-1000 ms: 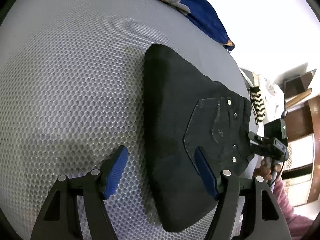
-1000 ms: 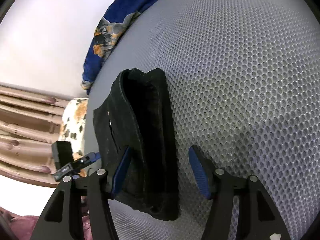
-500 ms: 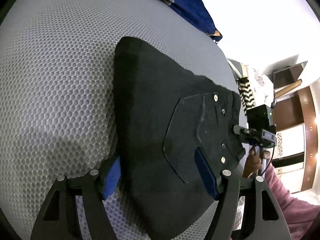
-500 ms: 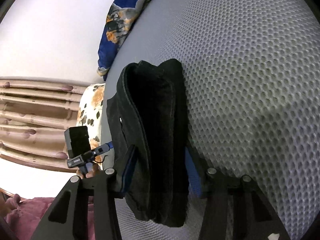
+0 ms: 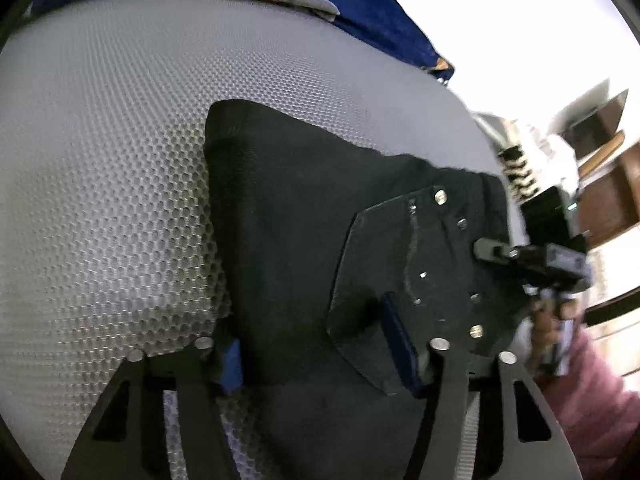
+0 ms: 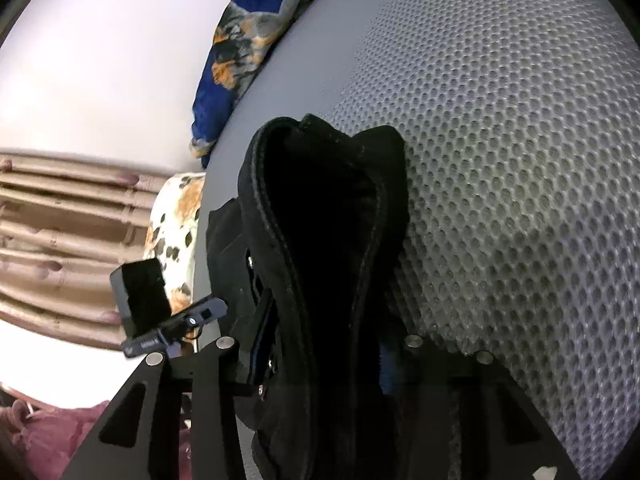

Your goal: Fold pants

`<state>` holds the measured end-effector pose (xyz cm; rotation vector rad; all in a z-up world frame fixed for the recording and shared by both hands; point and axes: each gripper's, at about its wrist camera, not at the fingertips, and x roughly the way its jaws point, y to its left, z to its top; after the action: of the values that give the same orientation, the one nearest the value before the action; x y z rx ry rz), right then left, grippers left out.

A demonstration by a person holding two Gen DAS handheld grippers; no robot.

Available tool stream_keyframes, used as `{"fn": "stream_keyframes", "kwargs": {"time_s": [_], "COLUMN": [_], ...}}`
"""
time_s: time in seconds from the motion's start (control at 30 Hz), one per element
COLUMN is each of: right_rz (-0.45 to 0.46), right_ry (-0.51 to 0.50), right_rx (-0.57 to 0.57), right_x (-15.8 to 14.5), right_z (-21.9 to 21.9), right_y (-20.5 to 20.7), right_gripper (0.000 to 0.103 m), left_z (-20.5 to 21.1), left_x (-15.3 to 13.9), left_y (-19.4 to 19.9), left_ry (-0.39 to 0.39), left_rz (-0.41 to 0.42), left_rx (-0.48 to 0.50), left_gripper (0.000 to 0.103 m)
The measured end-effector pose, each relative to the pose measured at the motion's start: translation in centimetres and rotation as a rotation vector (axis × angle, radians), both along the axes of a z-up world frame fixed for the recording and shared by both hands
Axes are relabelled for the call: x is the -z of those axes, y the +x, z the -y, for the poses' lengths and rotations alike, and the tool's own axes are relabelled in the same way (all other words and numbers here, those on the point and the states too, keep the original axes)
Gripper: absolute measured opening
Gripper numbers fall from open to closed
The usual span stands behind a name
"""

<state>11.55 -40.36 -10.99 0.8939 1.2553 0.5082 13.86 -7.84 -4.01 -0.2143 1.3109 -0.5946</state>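
The black pants (image 5: 300, 220) lie folded into a thick stack on the grey mattress, back pocket (image 5: 400, 264) with rivets on top. My left gripper (image 5: 316, 354) is closing on the stack's near end: one blue pad (image 5: 232, 360) sits at the left edge, the other presses on the pocket. In the right wrist view the pants (image 6: 328, 208) stand as a tall folded bundle. My right gripper (image 6: 324, 352) is closing, and the fabric fills the gap between its pads. A person's hand (image 5: 548, 320) holds that gripper at the waistband side.
The honeycomb mattress cover (image 5: 120, 160) stretches wide to the left, and to the right in the right wrist view (image 6: 520, 160). A blue patterned cloth (image 5: 360, 12) lies at its far edge. A spotted pillow (image 6: 176, 220), a curtain (image 6: 60, 220) and wooden furniture (image 5: 608, 184) stand beyond it.
Both grippers moved in over the pants and their jaws narrowed. The left one's left pad, earlier on bare mattress, now meets the pants' edge. The right pads now squeeze the bundle.
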Motion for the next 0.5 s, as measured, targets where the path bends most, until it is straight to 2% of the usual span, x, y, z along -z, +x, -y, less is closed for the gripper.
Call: {"fn": "stream_keyframes", "kwargs": {"time_s": [0.03, 0.17, 0.3, 0.5], "right_rz": [-0.002, 0.006, 0.006, 0.044], "right_ry": [-0.012, -0.072, -0.101, -0.151], "right_rx": [0.010, 0.022, 0.053, 0.066], "right_x": [-0.1, -0.8, -1.6, -3.9], "right_z": [-0.1, -0.6, -1.1, -2.3], "right_y": [-0.1, -0.2, -0.4, -0.7], "right_gripper": [0.038, 0.037, 0.034, 0.029], "left_z": [0.7, 1.3, 1.3, 1.0], "left_x": [-0.2, -0.4, -0.9, -2.4], "left_y": [-0.1, -0.5, -0.8, -1.6], "left_ry": [0.041, 0.105, 0.130, 0.160], "left_rz": [0.017, 0.037, 0.054, 0.095], "left_rx": [0.003, -0.012, -0.028, -0.019], "left_gripper": [0.053, 0.045, 0.030, 0.020]}}
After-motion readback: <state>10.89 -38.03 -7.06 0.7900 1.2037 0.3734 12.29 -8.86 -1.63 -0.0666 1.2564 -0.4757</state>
